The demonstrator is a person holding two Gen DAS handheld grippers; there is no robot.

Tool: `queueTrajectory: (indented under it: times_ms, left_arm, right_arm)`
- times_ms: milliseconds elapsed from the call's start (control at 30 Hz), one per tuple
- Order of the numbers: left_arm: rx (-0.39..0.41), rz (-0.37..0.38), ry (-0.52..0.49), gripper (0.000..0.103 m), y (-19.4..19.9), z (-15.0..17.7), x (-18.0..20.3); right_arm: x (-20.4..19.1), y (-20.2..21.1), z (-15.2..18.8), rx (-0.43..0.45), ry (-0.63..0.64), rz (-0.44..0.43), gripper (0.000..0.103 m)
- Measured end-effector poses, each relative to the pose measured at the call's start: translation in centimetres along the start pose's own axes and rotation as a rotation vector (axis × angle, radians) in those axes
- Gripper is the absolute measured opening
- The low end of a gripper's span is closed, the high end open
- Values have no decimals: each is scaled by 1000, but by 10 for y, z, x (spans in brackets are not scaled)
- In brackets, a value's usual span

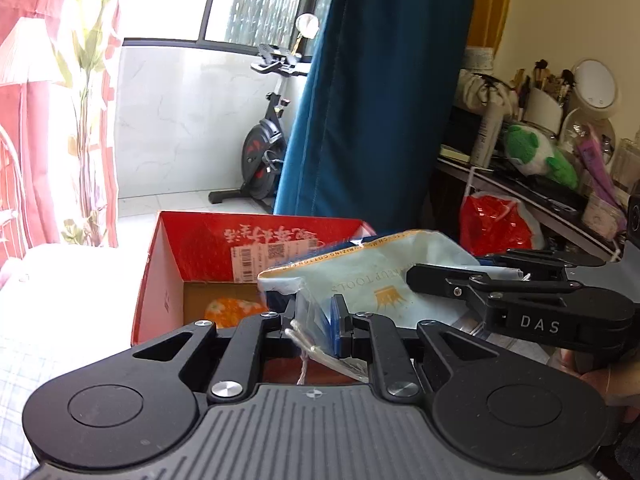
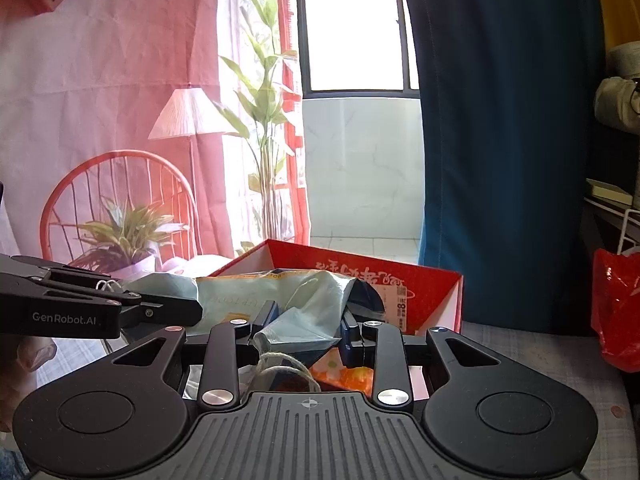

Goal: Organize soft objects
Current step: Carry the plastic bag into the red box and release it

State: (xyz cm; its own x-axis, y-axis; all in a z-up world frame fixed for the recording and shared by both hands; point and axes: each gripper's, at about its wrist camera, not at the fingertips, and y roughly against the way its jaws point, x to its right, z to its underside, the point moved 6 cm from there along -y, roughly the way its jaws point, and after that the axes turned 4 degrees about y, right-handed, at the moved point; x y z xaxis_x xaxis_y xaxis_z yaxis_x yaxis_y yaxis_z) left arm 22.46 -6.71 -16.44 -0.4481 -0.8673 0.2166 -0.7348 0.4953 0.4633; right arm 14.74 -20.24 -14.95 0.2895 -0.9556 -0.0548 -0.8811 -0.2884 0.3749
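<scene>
1. Blue curtain hangs full height behind everything, between the bright window and a cluttered shelf on the right.
2. Red cardboard box sits open-topped on a pale checked surface, printed label on its far inner wall. It lies just beyond and below both grippers.
3. Pale blue drawstring pouch, printed with gold lettering and a small crown, is held up over the near side of the box, stretched between the two grippers.
4. Left gripper is closed on one crumpled edge of the pouch; fabric and a loop of white cord bunch between its fingers.
5. Right gripper is likewise clamped on the pouch, with folded blue fabric pinched between its fingers and a coil of cord hanging just below. Seen from the left wrist view, it reaches in from the right and lies across the pouch's face.
6. Orange floral soft item lies on the box floor, partly hidden by the left gripper.
7. Green and white plush toy rests on the shelf, well apart from the box.
</scene>
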Motion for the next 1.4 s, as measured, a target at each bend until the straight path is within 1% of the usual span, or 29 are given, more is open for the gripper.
queueTrajectory:
  times_ms: [200,333,400,500,633,733,833,1033,1067,1100,1167,1233,1267,1300,1400]
  left_arm:
    - [-9,-29,76,15,-30,-21,-17]
    - [-70,-52,107,15,-59,-24,-29]
    - [-96,-74,113,15,-70,-22,-32]
    - [-134,-92,109,15,-85,-15,-37]
    - [-165,-101,119,15,-99,-10,-45]
    - [-174,-110,137,15,-108,-11,-51]
    - [-172,-120,109,15,-114,-14,-53]
    - [-140,-143,67,15,-121,-23,-55]
    - [-146,-152,63,16,-123,-23,-55]
    - [-162,-169,55,20,-126,-22,-56]
    - [-191,-174,39,21,-129,-19,-56]
    - [-200,-173,25,30,-128,-16,-57]
    - [-200,-180,21,41,-127,-15,-58]
    - [-195,-189,22,47,-124,-15,-60]
    - [-193,-200,32,49,-117,-16,-65]
  right_arm:
    - [7,-31,-13,-8,37,21,27]
    - [14,-60,-12,-42,35,33,27]
    - [16,-77,-6,-76,17,27,27]
    - [18,-97,3,-135,32,36,27]
    - [21,-119,14,-197,32,36,27]
    - [20,-132,18,-225,62,34,27]
    - [21,-143,16,-247,58,44,27]
    - [25,-156,7,-239,83,80,28]
    - [26,-159,7,-252,79,87,29]
    - [26,-161,8,-270,77,95,30]
    - [26,-167,14,-315,81,117,37]
    - [24,-168,20,-347,95,134,42]
    - [24,-168,23,-359,98,135,42]
    - [24,-167,27,-368,97,140,42]
    - [29,-163,32,-394,59,151,43]
